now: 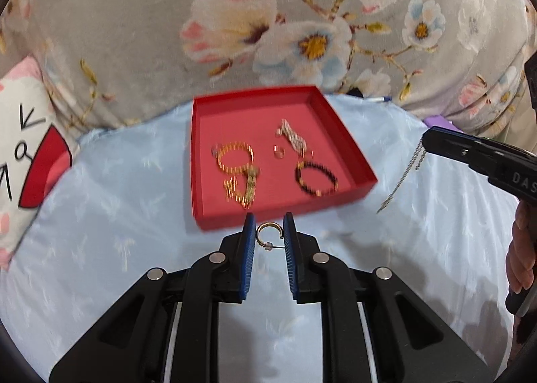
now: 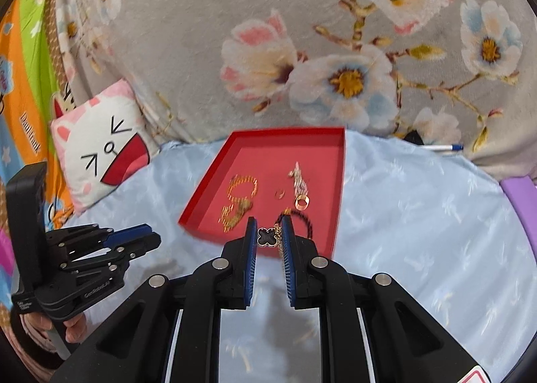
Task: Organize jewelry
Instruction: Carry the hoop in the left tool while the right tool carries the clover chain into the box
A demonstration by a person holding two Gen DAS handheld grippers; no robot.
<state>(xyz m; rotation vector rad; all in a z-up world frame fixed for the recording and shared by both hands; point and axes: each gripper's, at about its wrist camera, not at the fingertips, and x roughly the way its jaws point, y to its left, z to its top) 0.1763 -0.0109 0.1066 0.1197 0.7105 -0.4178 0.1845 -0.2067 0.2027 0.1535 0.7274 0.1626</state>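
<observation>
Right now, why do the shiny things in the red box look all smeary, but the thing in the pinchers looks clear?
Left wrist view: the flat red cardboard tray and its gold beaded bracelet are motion-blurred, while the small gold hoop earring in the left gripper looks sharp. Right wrist view: same smear on the tray, sharp black clover pendant in the right gripper; fisheye bends the edges.

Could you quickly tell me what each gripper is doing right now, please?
Left gripper: closed on a gold hoop earring.
Right gripper: closed on a black clover necklace.
</observation>
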